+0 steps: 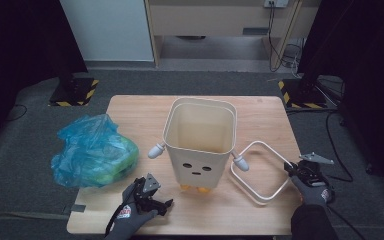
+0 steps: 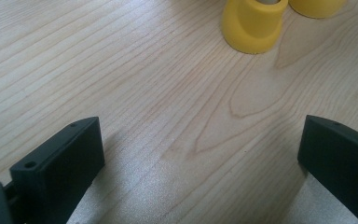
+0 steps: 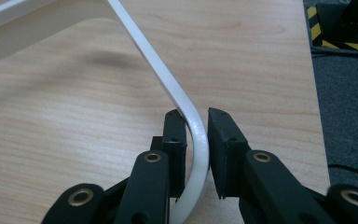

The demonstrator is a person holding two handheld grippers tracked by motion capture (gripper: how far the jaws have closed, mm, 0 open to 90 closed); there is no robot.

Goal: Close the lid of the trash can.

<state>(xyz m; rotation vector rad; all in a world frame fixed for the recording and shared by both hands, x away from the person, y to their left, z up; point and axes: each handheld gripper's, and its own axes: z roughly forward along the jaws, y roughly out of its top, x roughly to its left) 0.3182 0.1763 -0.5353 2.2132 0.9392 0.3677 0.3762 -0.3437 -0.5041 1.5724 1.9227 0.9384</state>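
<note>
Right claw (image 3: 196,140) sits at the bench's (image 1: 130,112) right edge, nearly closed around a corner of the white ring frame (image 3: 168,86); pads hug the band. Frame lies flat right of the cream bin (image 1: 200,140). Left claw (image 1: 155,202) rests wide open, holding nothing, near the front edge by the bin's yellow feet (image 2: 254,23). Blue bag (image 1: 92,150) at left edge

White rounded-square ring (image 1: 260,172), thin flat plastic band, lying on the wooden table, one rounded corner (image 3: 198,140) passing between the right gripper (image 3: 196,140) fingers, pressed by the inner finger, band running away ahead of the fingertips, slightly lifted there
</note>
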